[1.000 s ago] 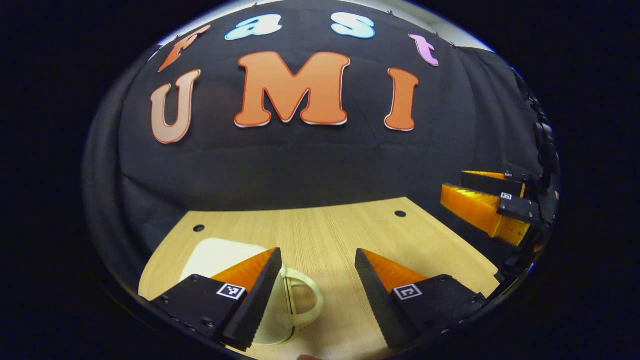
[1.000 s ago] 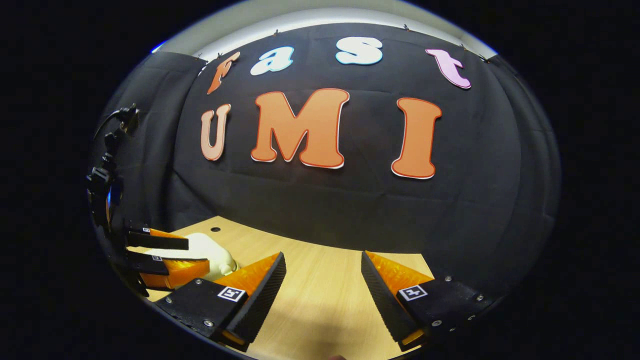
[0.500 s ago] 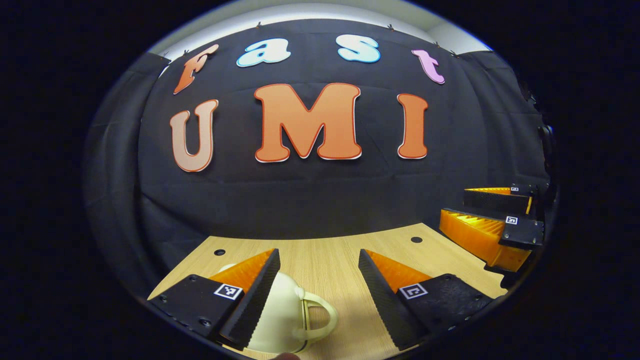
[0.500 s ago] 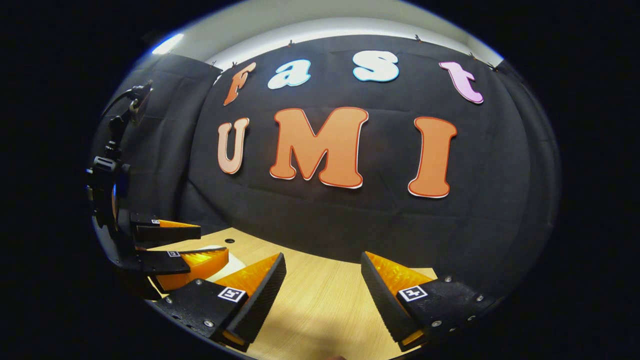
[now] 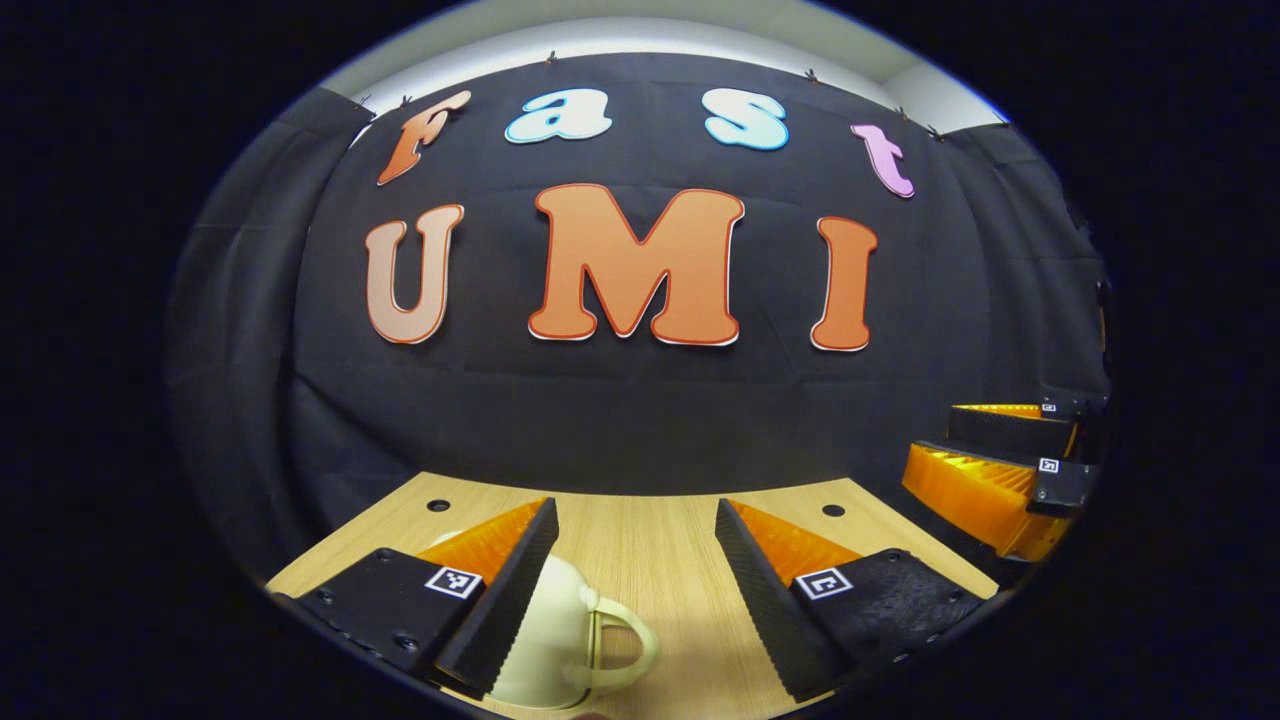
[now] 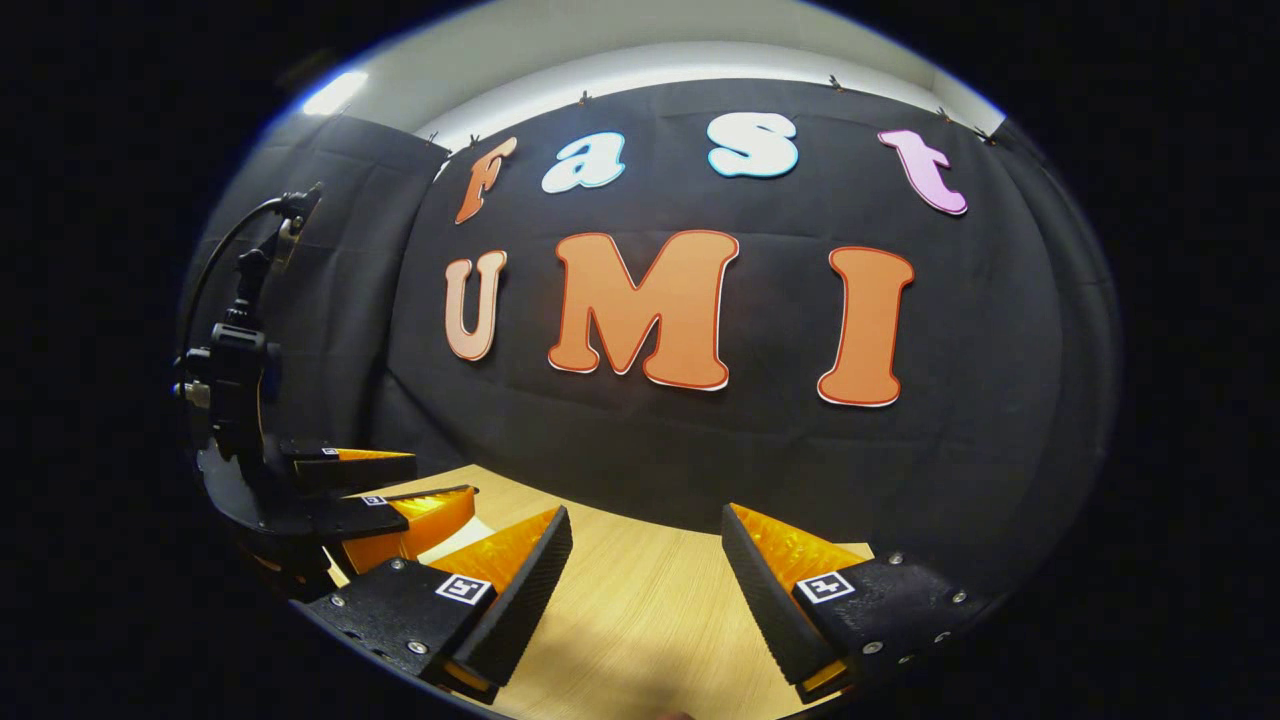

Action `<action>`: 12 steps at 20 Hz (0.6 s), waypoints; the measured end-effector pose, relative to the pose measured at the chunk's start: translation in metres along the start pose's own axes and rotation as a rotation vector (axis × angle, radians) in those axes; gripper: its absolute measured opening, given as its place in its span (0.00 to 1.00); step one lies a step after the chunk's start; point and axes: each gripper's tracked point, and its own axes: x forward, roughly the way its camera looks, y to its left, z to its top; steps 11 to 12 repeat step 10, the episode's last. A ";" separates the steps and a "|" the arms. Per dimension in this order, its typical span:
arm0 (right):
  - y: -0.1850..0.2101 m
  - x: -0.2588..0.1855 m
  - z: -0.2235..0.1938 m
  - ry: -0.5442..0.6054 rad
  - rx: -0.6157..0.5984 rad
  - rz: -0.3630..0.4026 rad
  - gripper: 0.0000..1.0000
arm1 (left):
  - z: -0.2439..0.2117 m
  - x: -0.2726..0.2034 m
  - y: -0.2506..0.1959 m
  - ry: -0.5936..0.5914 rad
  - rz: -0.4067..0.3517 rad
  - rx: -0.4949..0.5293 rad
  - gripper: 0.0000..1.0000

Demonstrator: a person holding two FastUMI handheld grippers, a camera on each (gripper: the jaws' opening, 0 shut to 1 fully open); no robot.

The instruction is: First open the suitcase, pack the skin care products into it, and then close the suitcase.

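A small cream suitcase (image 5: 560, 630) with a looped handle (image 5: 628, 640) lies shut on the wooden table (image 5: 650, 530), low in the left gripper view. My left gripper (image 5: 635, 502) hangs open over it; one finger covers the case's left part, and the handle lies in the gap without touching either finger. My right gripper (image 6: 645, 510) is open above bare table with nothing held. It also appears at the right edge of the left gripper view (image 5: 930, 435). The left gripper (image 6: 440, 475) shows open at the left of the right gripper view, a sliver of the cream suitcase (image 6: 470, 527) beneath it.
The black cloth wall stands close behind the table's far edge. Two small round holes (image 5: 438, 505) (image 5: 832, 510) sit near that edge. A cable and mount rise from the left gripper's body (image 6: 235, 360).
Both views have tilted up, so more wall and ceiling show and less table. The suitcase sits lower and is more covered by my left finger. Both grippers stay open.
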 end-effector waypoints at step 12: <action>-0.005 -0.006 -0.004 -0.020 0.015 -0.026 0.95 | 0.001 -0.017 -0.021 -0.033 -0.021 0.063 0.98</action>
